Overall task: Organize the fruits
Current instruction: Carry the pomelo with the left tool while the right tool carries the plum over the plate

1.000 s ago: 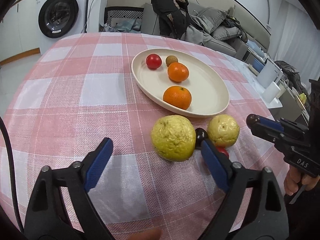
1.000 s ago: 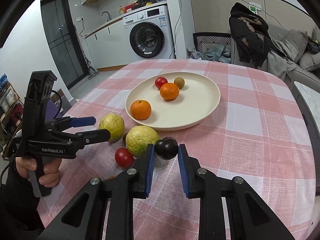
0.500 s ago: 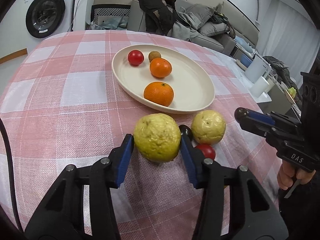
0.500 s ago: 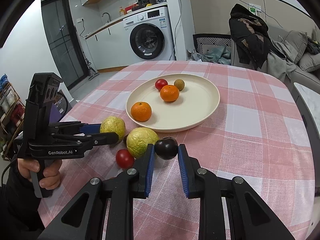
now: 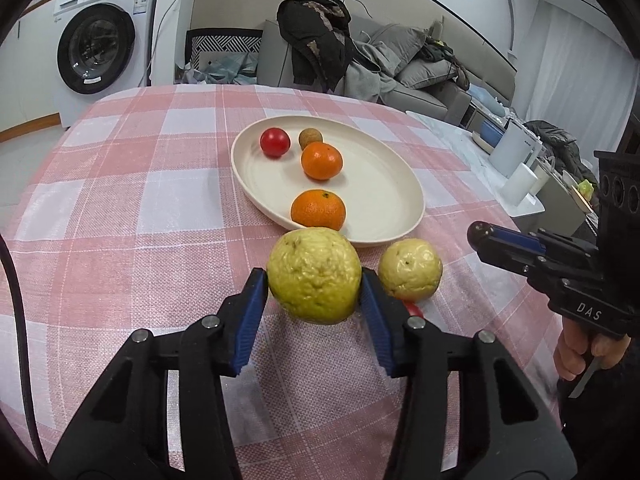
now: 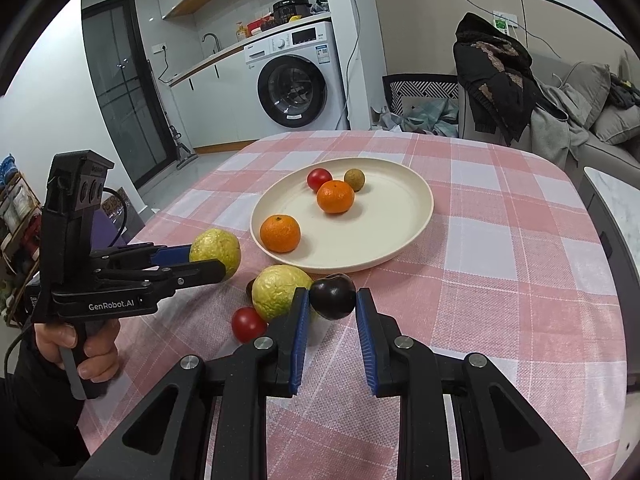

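Left gripper [image 5: 314, 294] clamps the large yellow-green fruit [image 5: 313, 275] at frame centre, seemingly just off the cloth. Right gripper [image 6: 332, 308] grips the dark plum [image 6: 332, 295] at lower centre. Both are presumably bound for the plate [image 6: 416, 220] above, where two oranges already lie.

A lived-in home, an open room joining kitchen, laundry and sitting area. A white front-loading washing machine [image 6: 301, 80] stands under a countertop with a sink tap [image 6: 211, 40] and a black cooker pot [image 6: 291, 7]. A round table under a pink-and-white checked cloth [image 6: 500, 240] fills the middle. Behind it a grey sofa with cushions [image 5: 424, 68] carries a heaped dark jacket [image 5: 316, 28].
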`<control>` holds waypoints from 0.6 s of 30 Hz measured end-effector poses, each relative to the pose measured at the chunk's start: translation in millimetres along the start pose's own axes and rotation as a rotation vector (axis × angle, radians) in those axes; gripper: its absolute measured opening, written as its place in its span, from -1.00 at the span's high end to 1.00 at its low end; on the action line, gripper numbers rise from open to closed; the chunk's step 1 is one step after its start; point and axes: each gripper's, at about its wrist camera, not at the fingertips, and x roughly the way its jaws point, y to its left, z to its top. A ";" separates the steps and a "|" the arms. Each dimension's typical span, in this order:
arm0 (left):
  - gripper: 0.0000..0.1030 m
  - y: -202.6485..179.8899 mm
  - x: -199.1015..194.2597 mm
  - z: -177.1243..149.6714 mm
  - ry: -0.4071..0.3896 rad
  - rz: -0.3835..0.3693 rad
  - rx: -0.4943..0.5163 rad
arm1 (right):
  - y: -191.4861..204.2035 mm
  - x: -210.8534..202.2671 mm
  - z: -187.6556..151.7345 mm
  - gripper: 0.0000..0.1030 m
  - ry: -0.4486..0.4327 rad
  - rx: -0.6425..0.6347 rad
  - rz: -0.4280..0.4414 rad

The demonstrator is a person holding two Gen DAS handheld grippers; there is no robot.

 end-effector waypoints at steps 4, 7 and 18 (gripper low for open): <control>0.13 -3.2 -10.2 4.6 -0.035 0.031 0.016 | -1.9 -3.8 2.5 0.53 -0.023 0.013 0.005; 0.13 -6.3 -17.7 7.3 -0.061 0.055 0.026 | -3.4 -5.4 5.6 0.53 -0.039 0.030 0.011; 0.13 -10.3 -24.8 30.6 -0.107 0.063 0.033 | -4.9 -8.6 25.2 0.53 -0.095 0.073 0.011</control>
